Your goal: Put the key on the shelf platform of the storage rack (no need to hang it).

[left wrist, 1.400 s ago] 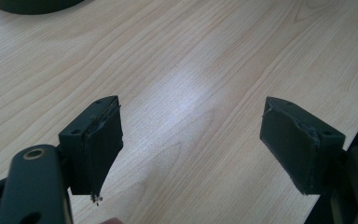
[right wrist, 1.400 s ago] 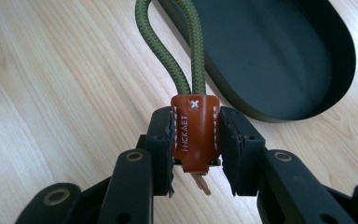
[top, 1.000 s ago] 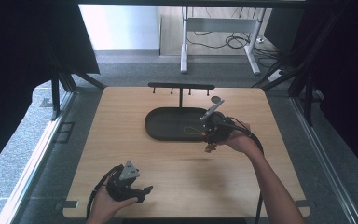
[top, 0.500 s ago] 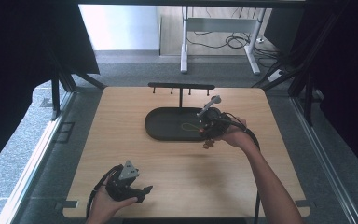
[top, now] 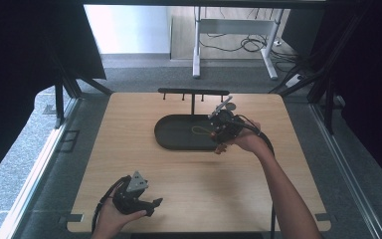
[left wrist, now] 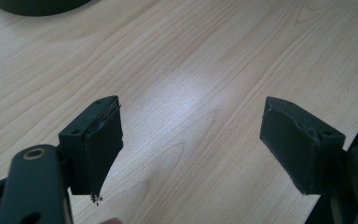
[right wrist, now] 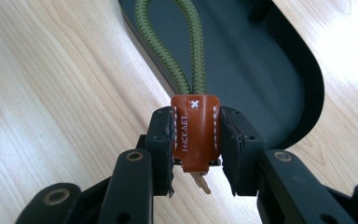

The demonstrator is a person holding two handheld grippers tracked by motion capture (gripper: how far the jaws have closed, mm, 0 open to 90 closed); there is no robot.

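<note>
Right gripper jaws clamped on brown leather tab of green cord loop, above black tray edge. Left gripper jaws wide, low over bare bench.

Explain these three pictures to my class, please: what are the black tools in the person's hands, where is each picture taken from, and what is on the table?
A person sits at a wooden table and holds a hand-operated claw in each hand; there is no robot arm. The high view looks down from above. Each of the other two pictures comes from a small camera riding on one claw, looking along its two black jaws.

On the table lies a dark oval tray with a black rack of hooks behind it.

The left claw hangs open above bare wood near the table's front edge. The right claw, at the tray's edge, is shut on a brown leather tab with white stitching. A green cord loop runs from the tab over the tray.
</note>
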